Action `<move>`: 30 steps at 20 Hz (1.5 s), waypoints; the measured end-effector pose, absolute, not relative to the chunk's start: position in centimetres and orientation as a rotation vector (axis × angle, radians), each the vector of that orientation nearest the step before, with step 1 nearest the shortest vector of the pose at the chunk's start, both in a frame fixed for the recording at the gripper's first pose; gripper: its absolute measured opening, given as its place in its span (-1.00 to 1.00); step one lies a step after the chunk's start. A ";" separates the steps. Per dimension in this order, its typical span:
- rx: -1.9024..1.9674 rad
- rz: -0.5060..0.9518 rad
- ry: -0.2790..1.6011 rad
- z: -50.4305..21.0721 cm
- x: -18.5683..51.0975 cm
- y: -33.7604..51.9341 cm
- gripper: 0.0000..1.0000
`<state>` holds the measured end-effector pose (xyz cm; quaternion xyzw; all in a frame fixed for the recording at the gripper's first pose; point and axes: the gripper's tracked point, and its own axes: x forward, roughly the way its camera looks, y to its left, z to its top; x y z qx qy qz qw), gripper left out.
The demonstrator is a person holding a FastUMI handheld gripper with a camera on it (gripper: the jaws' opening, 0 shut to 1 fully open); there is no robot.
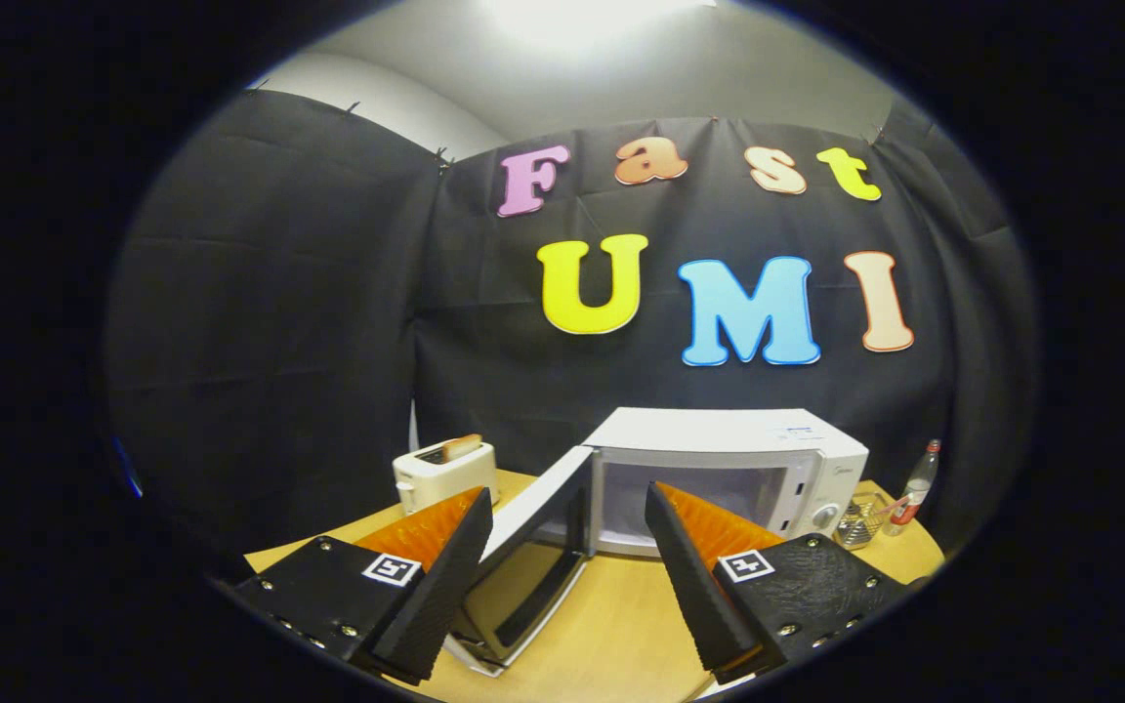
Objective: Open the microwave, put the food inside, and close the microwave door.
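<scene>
White boxy microwave (729, 469) sits on the round wooden table (611, 635) just beyond the fingers, its door (533, 547) swung open. Gripper (567, 576) spread wide, holding nothing. White toaster (443, 474) nearby.

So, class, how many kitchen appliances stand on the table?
2. The microwave, door swung open, stands just beyond the open gripper; the toaster stands to its left. Others may be hidden.

No readable text on the microwave (748, 459).
</scene>
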<state>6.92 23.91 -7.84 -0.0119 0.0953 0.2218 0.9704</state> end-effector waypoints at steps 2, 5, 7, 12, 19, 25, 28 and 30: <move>-0.015 0.518 0.195 -7.8 5.0 26.8 0.74; -0.023 0.605 0.225 -8.9 2.7 30.5 0.74; -0.020 0.648 0.229 -9.2 1.4 32.7 0.54; -0.081 0.716 0.333 -14.7 -1.1 36.5 -0.34; -0.127 0.586 0.525 -22.8 0.0 33.4 -0.98; -0.117 0.583 0.531 -22.8 -0.3 29.9 -0.99; -0.119 0.556 0.552 -23.3 0.1 27.4 -0.99; -0.135 0.534 0.552 -23.3 0.7 25.6 -0.98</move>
